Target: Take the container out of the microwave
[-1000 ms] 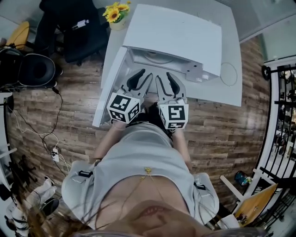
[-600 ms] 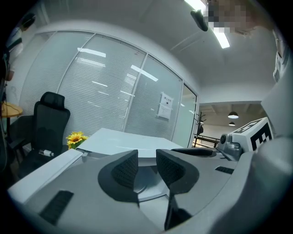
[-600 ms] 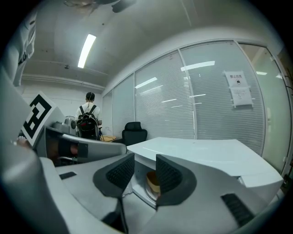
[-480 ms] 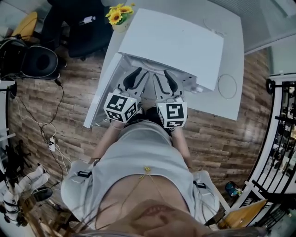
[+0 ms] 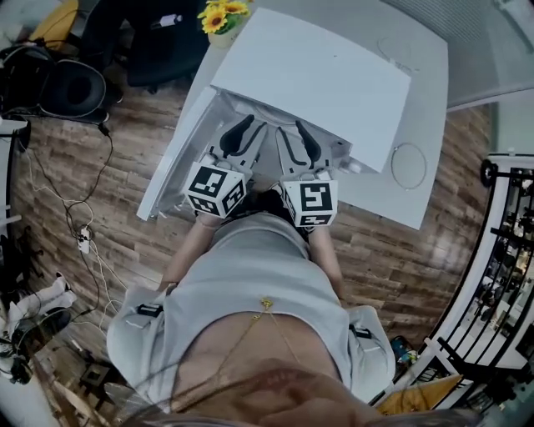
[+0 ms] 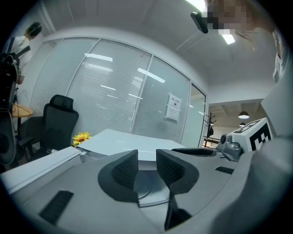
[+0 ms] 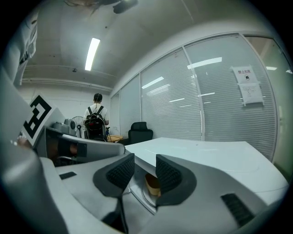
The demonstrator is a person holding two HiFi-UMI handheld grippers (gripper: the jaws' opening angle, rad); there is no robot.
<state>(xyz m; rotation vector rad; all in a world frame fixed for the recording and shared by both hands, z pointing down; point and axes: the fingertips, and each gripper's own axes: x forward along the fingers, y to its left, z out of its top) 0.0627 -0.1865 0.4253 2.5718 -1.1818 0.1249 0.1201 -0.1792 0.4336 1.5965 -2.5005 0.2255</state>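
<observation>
A white microwave stands on a white table with its door swung open to the left. Both grippers are at the mouth of the cavity, side by side. My left gripper is open by a narrow gap with nothing in it, and the glass turntable shows beyond its pads. My right gripper is also narrowly open and empty. Past its jaws a small tan container sits on the turntable, apart from the pads. In the head view the microwave's top hides the container.
Yellow sunflowers stand at the table's far left corner beside a black office chair. A thin ring of cable lies on the table right of the microwave. Cables and bags lie on the wood floor at left. A person with a backpack stands far off.
Both grippers have edged a little further toward the microwave opening, still side by side. The head camera has shifted, and the jaws look the same throughout.
</observation>
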